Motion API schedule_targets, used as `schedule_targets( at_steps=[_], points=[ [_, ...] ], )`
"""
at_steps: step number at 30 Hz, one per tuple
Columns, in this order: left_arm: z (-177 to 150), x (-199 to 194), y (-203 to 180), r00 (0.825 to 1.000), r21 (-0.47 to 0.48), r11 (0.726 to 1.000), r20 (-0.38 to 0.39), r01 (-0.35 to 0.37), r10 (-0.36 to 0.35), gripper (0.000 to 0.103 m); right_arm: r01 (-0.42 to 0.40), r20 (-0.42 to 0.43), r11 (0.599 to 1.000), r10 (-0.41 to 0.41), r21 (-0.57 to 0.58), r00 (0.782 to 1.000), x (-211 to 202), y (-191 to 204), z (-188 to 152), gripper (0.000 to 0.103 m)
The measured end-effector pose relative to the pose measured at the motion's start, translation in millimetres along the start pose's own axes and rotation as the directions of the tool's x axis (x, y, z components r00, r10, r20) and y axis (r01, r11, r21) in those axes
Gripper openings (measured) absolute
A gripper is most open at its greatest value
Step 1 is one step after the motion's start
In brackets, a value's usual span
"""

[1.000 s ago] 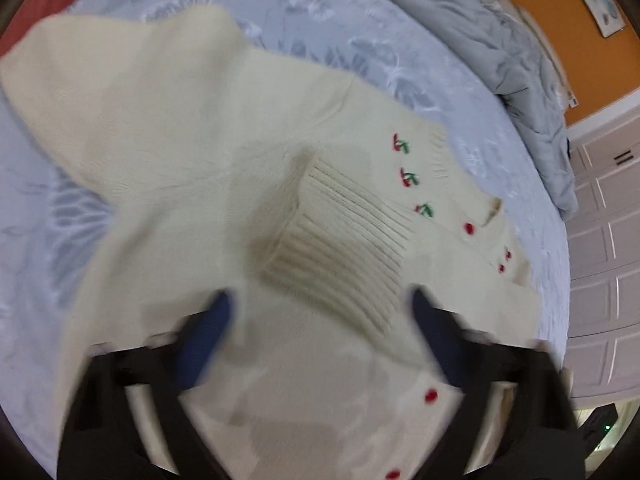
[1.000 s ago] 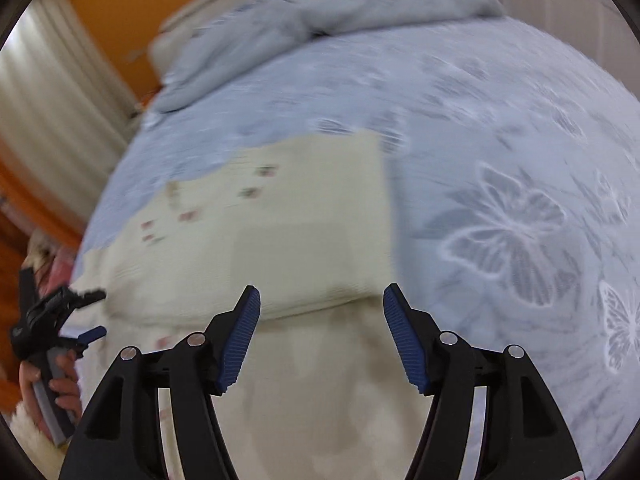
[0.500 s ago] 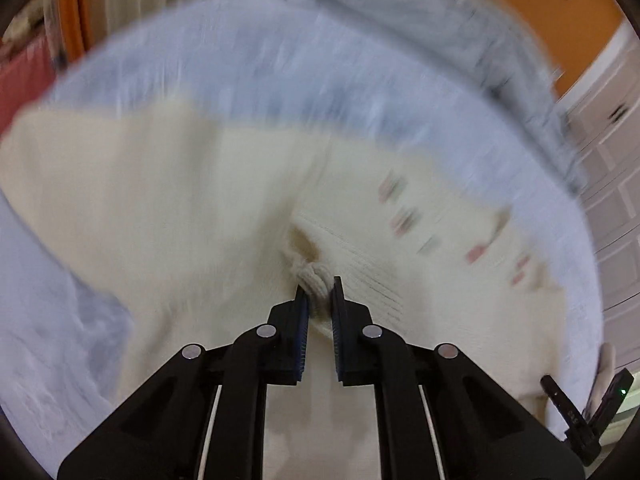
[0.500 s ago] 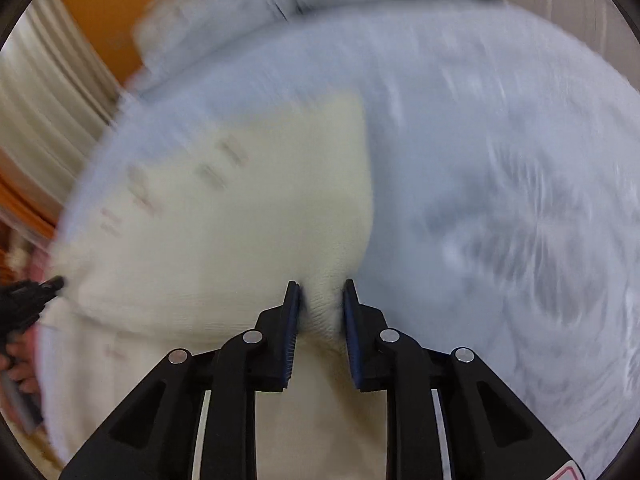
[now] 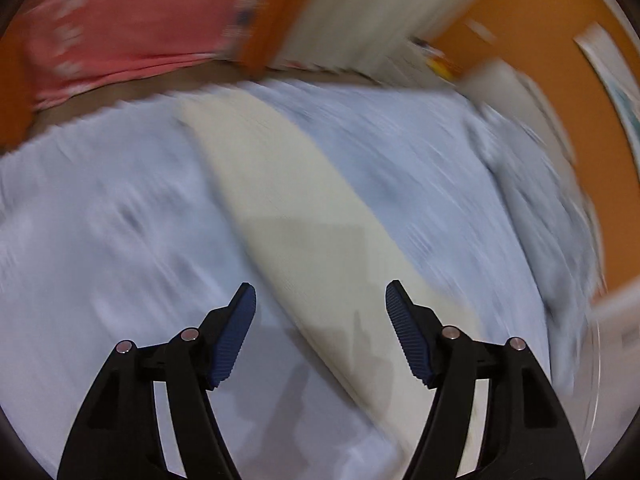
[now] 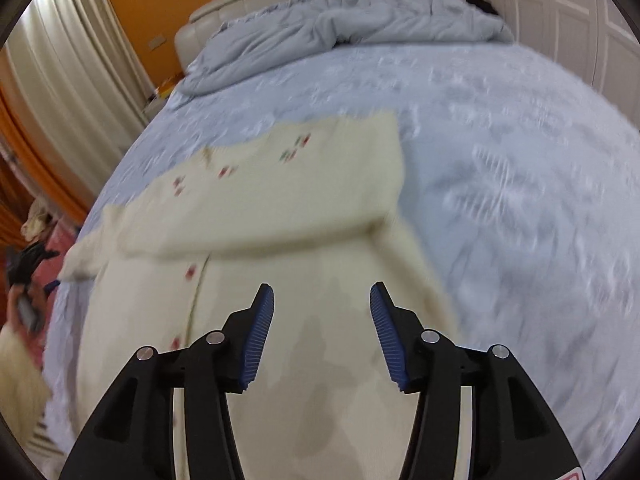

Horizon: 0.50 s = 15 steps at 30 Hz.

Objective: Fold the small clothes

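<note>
A cream knit cardigan with small red cherry motifs lies on the pale blue bedsheet, its upper part folded over the body. My right gripper hovers over the lower body of the cardigan, its jaws opening, nothing between the blue pads. In the blurred left wrist view a long cream strip of the cardigan runs diagonally across the sheet. My left gripper hangs above that strip, jaws opening, with nothing pinched. The left gripper also shows in a hand at the far left of the right wrist view.
A rumpled grey duvet is heaped at the head of the bed below a cream headboard. Curtains and an orange wall stand to the left. A pink patterned cloth lies beyond the bed's edge. White wardrobe doors stand right.
Both grippers closed on the cardigan half a second ago and have let go. The left gripper has swung far sideways to the garment's edge; the right has drawn back over the body.
</note>
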<state>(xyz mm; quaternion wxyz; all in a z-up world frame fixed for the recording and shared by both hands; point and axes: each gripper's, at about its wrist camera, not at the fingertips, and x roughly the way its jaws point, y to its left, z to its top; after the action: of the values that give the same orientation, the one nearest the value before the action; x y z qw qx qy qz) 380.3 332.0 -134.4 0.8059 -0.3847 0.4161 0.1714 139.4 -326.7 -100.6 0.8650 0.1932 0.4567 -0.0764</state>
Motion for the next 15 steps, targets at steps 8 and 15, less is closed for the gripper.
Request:
schedule_targets(
  at_steps=[8,15],
  points=[
    [53.7,54.2,22.9,0.993,-0.108,0.993,-0.119,-0.041,0.028,0.009,-0.031,-0.133,0.999,0.028,-0.019,0.991,12.4,44.6,-37.4,0.05],
    [28.6,-62.7,-127.5,0.975,0.299,0.933,0.031,0.2,-0.219,0.007,-0.06,-0.07,0.998,0.057,-0.037,0.996,-3.4,55.2,-24.0,0.05]
  ],
)
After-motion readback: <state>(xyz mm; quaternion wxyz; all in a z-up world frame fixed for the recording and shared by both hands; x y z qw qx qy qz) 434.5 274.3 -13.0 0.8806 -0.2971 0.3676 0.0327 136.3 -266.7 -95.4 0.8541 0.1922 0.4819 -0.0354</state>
